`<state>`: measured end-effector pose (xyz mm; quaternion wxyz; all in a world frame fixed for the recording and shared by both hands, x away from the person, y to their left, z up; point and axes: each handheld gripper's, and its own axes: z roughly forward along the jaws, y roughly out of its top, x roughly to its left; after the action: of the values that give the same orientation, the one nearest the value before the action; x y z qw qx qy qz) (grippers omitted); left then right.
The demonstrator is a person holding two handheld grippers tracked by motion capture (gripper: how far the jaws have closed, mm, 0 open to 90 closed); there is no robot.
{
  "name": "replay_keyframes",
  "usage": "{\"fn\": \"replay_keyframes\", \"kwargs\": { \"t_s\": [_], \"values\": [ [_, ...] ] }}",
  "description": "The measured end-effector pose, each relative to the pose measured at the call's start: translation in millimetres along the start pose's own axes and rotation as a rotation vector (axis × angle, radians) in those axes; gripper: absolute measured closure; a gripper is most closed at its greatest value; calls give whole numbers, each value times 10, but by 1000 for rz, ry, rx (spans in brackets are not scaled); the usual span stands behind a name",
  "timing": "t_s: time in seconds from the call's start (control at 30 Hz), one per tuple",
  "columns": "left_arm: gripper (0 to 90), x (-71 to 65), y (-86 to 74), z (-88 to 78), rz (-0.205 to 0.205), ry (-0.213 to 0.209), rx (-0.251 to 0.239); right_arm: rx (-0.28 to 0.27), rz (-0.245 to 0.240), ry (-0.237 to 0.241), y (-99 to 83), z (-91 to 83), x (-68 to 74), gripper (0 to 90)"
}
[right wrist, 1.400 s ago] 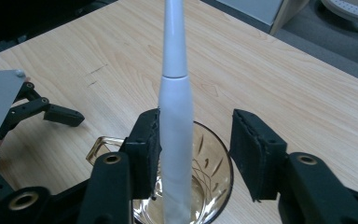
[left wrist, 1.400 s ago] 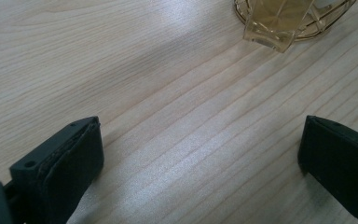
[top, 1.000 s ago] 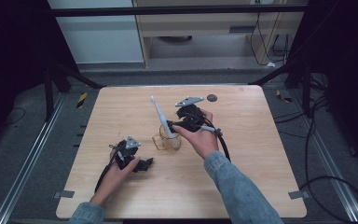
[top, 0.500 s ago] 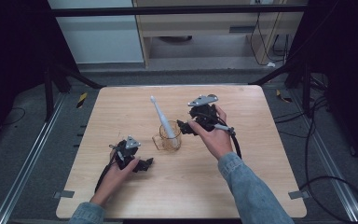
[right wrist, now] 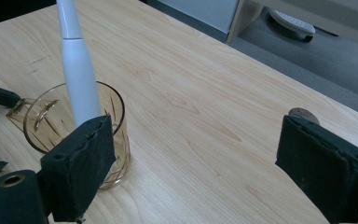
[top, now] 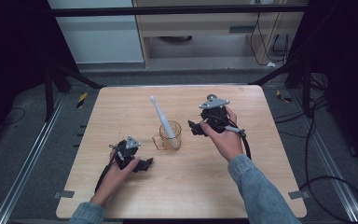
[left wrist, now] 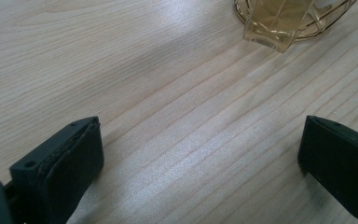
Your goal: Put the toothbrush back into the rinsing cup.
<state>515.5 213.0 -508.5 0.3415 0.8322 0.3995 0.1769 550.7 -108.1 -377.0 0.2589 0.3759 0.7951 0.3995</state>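
While my right claw (top: 195, 128) hangs just off the counter (top: 191, 196), its jaws have just been opening and now stand wide apart with nothing between them. In the high view the amber glass mug (top: 169, 136) sits near the middle of the counter, at about nine o'clock from that claw and just beside it, apart from the pads. A white electric toothbrush (top: 161, 118) stands in the mug, leaning toward eleven o'clock, its head well above the rim. In the right gripper view the mug (right wrist: 72, 126) lies partly behind my left-hand jaw, and the toothbrush (right wrist: 77, 70) rises past that jaw's top edge; neither is between the pads. A small round dark thing (right wrist: 303, 114) lies on the counter behind the other jaw; I cannot tell what it is.

My left claw (top: 145, 164) rests low on the counter at about seven o'clock from the mug, near it but apart. In the left gripper view its jaws are spread wide over bare wood, holding nothing, and the mug's handle and base (left wrist: 279, 21) sit at about one o'clock, well ahead of the pads.
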Motion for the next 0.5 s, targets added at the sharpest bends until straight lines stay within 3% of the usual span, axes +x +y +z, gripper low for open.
{"fn": "replay_keyframes", "kwargs": {
  "t_s": [0.5],
  "values": [
    [0,-2,0,0,-2,0,0,18,19,-32,-222,-66,-175,113]
  ]
}}
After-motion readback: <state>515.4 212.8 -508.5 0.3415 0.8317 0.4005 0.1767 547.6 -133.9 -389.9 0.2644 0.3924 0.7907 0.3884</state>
